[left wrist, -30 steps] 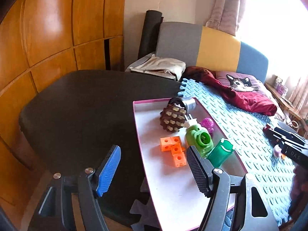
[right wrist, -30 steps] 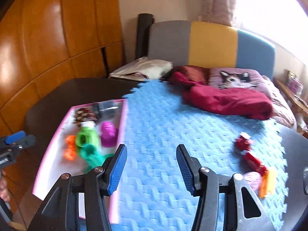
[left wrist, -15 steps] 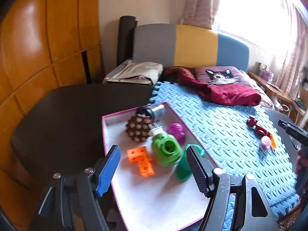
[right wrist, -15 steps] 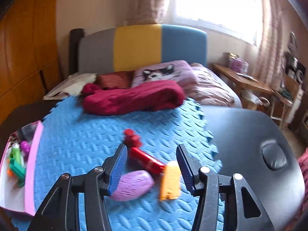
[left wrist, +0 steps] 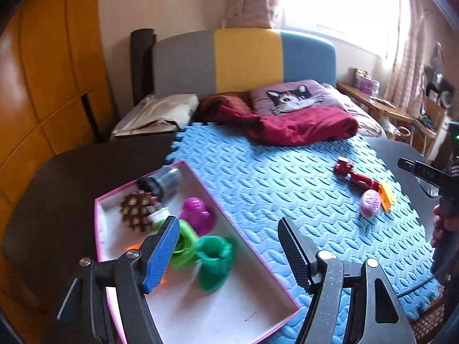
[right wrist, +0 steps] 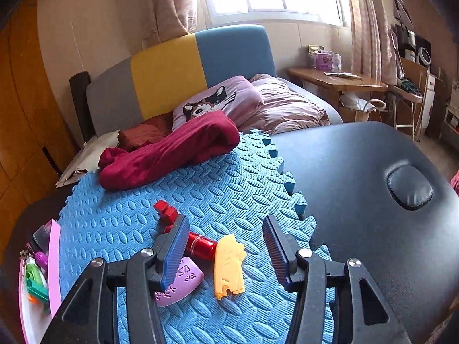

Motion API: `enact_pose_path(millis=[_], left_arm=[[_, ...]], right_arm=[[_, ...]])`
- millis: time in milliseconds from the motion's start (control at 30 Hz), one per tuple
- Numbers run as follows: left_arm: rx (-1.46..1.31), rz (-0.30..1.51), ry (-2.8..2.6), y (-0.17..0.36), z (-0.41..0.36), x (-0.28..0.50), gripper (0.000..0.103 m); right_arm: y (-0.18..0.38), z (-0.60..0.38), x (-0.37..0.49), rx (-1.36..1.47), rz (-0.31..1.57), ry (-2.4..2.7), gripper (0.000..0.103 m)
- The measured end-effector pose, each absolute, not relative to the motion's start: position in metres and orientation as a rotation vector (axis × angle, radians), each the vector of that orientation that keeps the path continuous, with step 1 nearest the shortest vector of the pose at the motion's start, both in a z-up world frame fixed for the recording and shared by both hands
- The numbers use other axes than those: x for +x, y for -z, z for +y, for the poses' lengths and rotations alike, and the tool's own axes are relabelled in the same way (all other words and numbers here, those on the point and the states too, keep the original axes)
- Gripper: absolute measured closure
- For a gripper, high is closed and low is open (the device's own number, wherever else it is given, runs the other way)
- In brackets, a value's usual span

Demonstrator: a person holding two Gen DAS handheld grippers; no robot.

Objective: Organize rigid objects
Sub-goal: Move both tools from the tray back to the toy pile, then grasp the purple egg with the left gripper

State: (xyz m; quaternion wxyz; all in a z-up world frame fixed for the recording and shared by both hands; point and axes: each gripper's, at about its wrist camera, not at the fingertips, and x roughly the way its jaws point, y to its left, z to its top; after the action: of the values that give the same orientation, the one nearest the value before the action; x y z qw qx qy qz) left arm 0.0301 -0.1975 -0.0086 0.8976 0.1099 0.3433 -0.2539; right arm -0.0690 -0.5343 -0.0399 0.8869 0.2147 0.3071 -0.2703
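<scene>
Near the blue mat's (right wrist: 229, 177) right edge, my open right claw (right wrist: 226, 250) frames the yellow piece (right wrist: 229, 269); I should centre, descend, squeeze gently. Left claw (left wrist: 226, 250) open over the pink box (left wrist: 252, 253).

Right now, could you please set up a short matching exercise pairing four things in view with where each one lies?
Things:
1. yellow comb-shaped piece
2. dark green cup
3. dark red blanket
4. cat pillow

Places:
A. inside the pink-edged box
B. at the far edge of the blue foam mat
C. on the bed, behind the blanket
D. on the mat, between the right hand-held gripper's open fingers

Pairs: 1-D, 2-A, 3-B, 4-C
</scene>
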Motion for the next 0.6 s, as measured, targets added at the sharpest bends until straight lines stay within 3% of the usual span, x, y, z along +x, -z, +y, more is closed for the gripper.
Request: enact_pose_path(millis=[600], left_arm=[[0.306,0.804,0.681,0.041,-0.288,0.033,0.031]], right_arm=[[0.047,-0.575,-0.099,0.693,0.584,0.645,0.049]])
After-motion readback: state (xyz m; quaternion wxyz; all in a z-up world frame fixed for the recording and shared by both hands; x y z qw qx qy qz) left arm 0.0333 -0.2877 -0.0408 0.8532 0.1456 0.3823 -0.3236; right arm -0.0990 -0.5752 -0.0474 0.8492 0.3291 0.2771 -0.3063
